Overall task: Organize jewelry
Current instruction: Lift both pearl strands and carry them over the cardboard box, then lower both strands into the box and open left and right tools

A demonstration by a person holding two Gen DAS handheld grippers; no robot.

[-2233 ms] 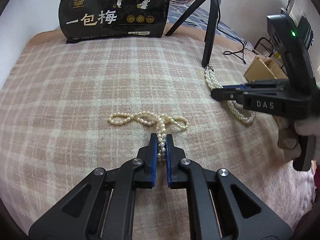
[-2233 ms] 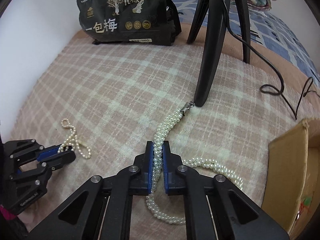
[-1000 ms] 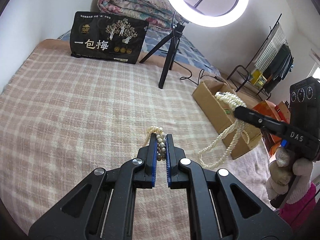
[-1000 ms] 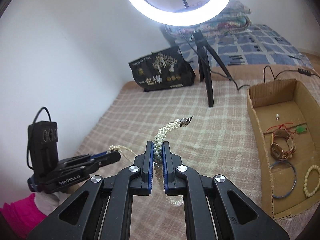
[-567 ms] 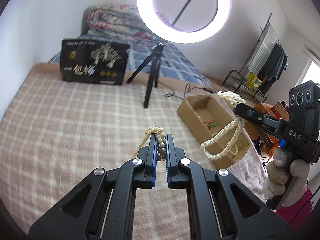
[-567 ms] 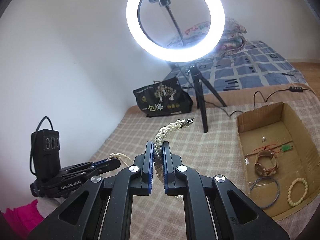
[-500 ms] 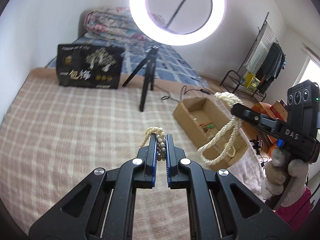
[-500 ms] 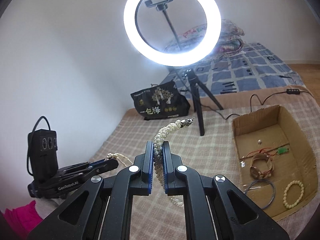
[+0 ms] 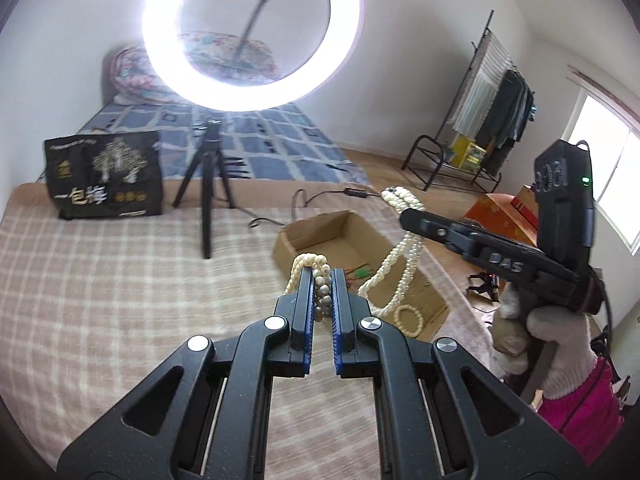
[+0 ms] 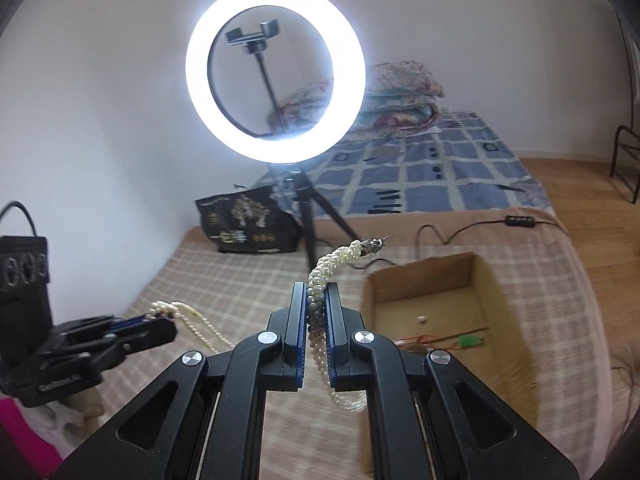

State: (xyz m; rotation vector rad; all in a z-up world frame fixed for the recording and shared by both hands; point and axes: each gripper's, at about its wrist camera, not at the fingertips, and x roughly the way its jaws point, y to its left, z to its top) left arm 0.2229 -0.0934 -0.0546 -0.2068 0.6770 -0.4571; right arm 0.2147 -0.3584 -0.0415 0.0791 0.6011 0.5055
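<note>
Both necklaces are off the bed and in the air, so the picking up is done and the putting away is left. The left tongs [image 9: 322, 276] are closed on a thin pearl necklace [image 9: 310, 261], which hangs down at the left side of the cardboard box [image 9: 340, 236]. The right tongs [image 10: 316, 294] are closed on a thick twisted pearl necklace [image 10: 332, 262]; in the left view its loops [image 9: 394, 268] hang over the box. Inside the box some pieces lie already: a bead bracelet [image 9: 408, 320], a green tag with red thread [image 10: 470, 341] and a small white thing [image 10: 421, 319]. I judge the task is more than half done. What remains is to lower each necklace into the box and open the tongs. The checked blanket [image 9: 120, 280] shows no other jewelry, as far as I can see.
</note>
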